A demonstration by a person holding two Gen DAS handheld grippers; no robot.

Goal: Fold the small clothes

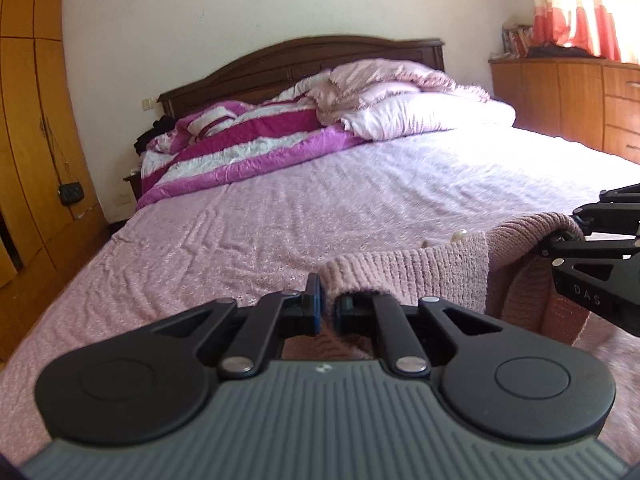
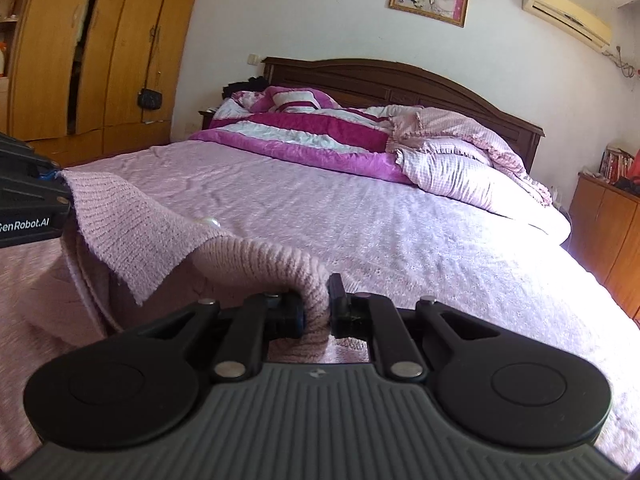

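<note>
Both hand-held grippers, left (image 1: 328, 312) and right (image 2: 316, 312), clamped on pink knit sweater (image 2: 256, 256), lower part hidden

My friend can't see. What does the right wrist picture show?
The right hand-held gripper pinches a lifted pink knitted sweater over a bed with a pink sheet; the left hand-held gripper holds its other end. A rumpled magenta quilt lies by the headboard.

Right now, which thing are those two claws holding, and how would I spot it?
On the big bed, near its foot, both grippers pinch a pink knitted sweater. It is ribbed and chunky with a pearl button, unlike the thin flowered sheet beneath.
</note>
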